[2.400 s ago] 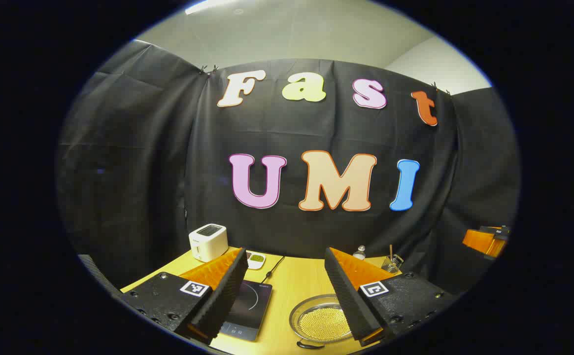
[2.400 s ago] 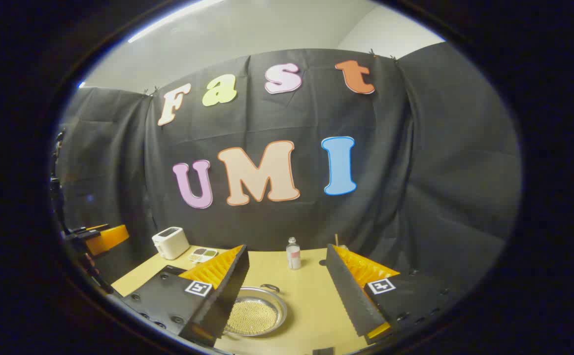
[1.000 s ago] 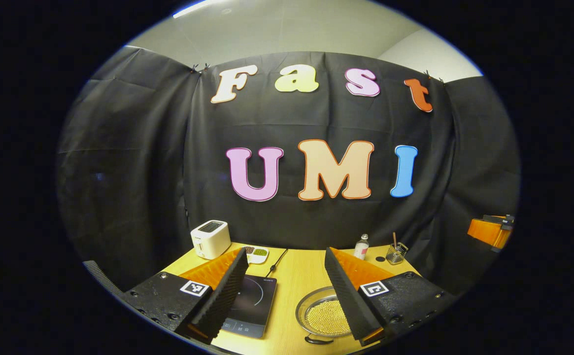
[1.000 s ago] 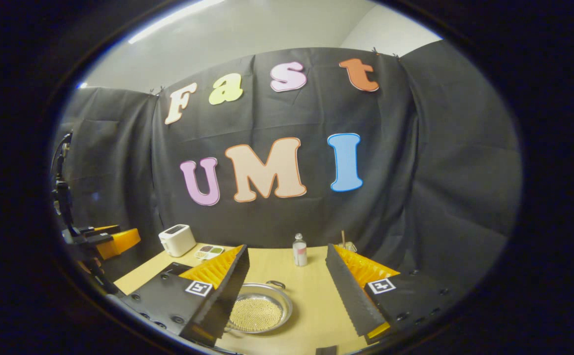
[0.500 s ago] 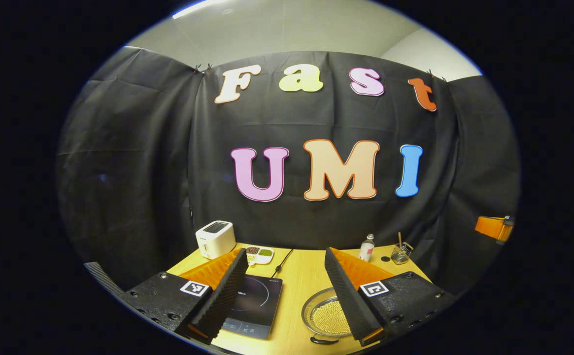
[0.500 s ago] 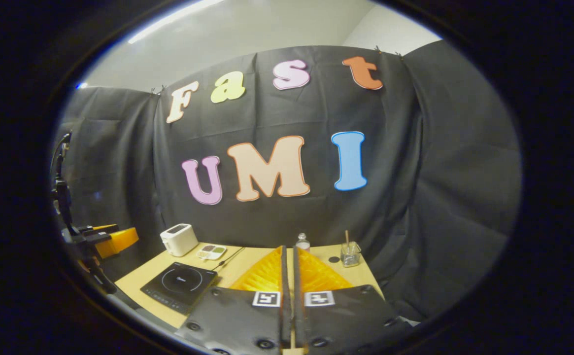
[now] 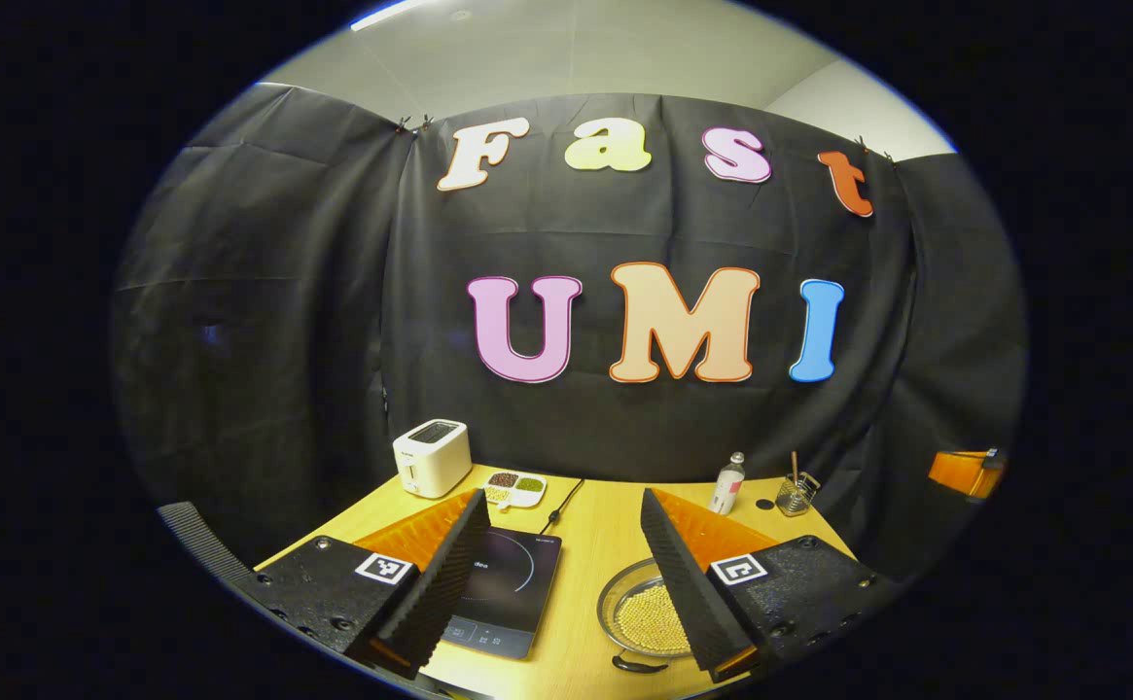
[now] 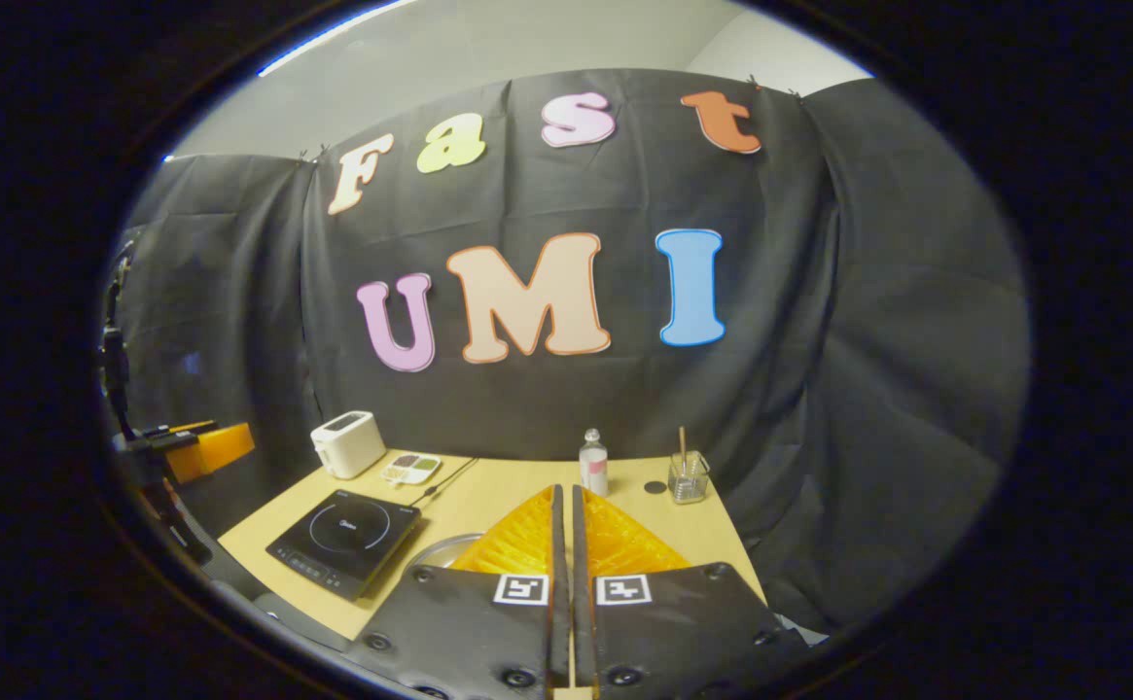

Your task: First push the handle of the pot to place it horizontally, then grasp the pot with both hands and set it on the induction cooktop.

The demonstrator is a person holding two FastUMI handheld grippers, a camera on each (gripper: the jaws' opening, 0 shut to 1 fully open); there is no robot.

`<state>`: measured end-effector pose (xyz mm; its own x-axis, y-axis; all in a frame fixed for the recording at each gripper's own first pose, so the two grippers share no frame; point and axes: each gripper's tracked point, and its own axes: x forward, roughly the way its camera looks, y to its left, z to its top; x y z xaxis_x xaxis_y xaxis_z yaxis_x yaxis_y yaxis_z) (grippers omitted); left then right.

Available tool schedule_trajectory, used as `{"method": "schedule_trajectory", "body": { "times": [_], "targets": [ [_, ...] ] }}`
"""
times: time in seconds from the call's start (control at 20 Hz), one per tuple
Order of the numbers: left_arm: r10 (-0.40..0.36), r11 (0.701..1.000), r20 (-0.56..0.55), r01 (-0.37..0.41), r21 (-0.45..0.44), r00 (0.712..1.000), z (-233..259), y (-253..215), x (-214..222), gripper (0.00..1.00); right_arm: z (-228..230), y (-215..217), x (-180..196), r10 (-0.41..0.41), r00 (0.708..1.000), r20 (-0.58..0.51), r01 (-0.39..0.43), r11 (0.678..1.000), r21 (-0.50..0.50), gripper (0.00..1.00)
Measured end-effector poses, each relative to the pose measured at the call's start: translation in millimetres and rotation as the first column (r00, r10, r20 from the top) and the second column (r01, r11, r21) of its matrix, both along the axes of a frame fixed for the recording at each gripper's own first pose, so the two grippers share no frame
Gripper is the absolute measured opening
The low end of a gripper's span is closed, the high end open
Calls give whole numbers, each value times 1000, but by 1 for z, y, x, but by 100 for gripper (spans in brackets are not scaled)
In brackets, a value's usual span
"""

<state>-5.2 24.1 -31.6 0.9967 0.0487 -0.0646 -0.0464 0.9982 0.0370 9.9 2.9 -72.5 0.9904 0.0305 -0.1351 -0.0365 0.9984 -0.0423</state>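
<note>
Shallow round metal pot [image 7: 646, 614] w/ pale yellow beads inside sits on the light wooden bench [image 7: 597, 525], just right of the flat black induction cooktop [image 7: 508, 591]. One small dark loop handle [image 7: 638, 665] shows at the pot's near rim, pointing toward the camera; far handle is hidden behind the tool finger. So handles look to run near–far, not across: the push step is judged not yet done.

Left tool [image 7: 561, 581] hangs above the bench w/ fingers wide apart, holding nothing, cooktop and pot showing between them. Right tool [image 8: 563, 544] has fingers pressed together, nothing between them, pointing over the pot's rim [image 8: 438, 550], which peeks out at its left.

For the push: closed right tool makes a good blunt poker. Bring the tip down beside the near handle, touch low on its side, sweep sideways so the pot spins in place rather than slides. Go slow; beads are loose and the pot is shallow, so a jolt may spill them. Keep clear of the cooktop edge.

Farther back, well apart: white toaster [image 7: 432, 457], small divided dish [image 7: 513, 487], clear bottle [image 7: 728, 483], glass cup [image 7: 794, 496].
</note>
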Motion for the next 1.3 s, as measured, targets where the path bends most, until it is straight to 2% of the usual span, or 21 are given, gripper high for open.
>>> {"method": "schedule_trajectory", "body": {
  "times": [0.15, 0.25, 0.3, 0.4, 0.45, 0.55, 0.65, 0.8, 0.9, 0.95, 1.0, 1.1, 1.2, 1.25, 1.3],
  "targets": [
    [13, 1000, 1, -13, 4, 1000, -2, 9, 3, 96, -37, -2, 1, -23, 995, -96, 16, 997, -72, 4],
    [13, 1000, -4, -13, 4, 1000, -3, 15, 6, 96, -63, 1, 0, -36, 987, -159, 18, 993, -117, 0],
    [12, 1000, -8, -12, 7, 1000, -4, 19, 9, 96, -76, 4, -2, -40, 980, -194, 15, 991, -132, 4],
    [7, 1000, -19, -7, 16, 1000, -7, 28, 14, 96, -101, 13, -6, -47, 962, -267, 7, 989, -149, 0],
    [1, 1000, -23, 0, 22, 1000, -7, 32, 18, 96, -113, 18, -7, -51, 954, -296, 6, 989, -149, 5],
    [-15, 999, -28, 15, 31, 1000, -7, 41, 26, 96, -136, 36, -8, -30, 934, -355, -17, 992, -129, 5],
    [-29, 999, -43, 30, 30, 999, -8, 52, 36, 92, -164, 53, -12, -10, 904, -428, -32, 995, -92, 5],
    [-44, 998, -65, 47, 39, 997, -14, 72, 51, 96, -199, 80, -14, 11, 862, -507, -24, 1000, -19, 1],
    [-54, 997, -80, 57, 45, 995, -18, 86, 60, 92, -226, 94, -20, 13, 825, -565, 0, 1000, 24, 5],
    [-59, 997, -89, 64, 49, 994, -19, 93, 64, 92, -239, 100, -22, 9, 806, -592, 14, 999, 35, 1],
    [-64, 996, -94, 69, 53, 994, -22, 99, 68, 92, -252, 103, -26, -2, 786, -619, 29, 999, 33, 4],
    [-75, 995, -99, 81, 56, 992, -25, 110, 77, 95, -275, 111, -34, -24, 748, -663, 52, 998, 23, 3],
    [-91, 995, -97, 95, 38, 991, -29, 118, 84, 96, -293, 121, -38, -29, 719, -694, 75, 997, 37, 3],
    [-101, 994, -97, 104, 26, 990, -31, 122, 87, 92, -302, 123, -39, -45, 705, -708, 102, 994, 38, 3],
    [-110, 994, -98, 112, 17, 989, -36, 126, 90, 96, -313, 125, -39, -63, 694, -717, 130, 991, 39, 3]
  ]
}}
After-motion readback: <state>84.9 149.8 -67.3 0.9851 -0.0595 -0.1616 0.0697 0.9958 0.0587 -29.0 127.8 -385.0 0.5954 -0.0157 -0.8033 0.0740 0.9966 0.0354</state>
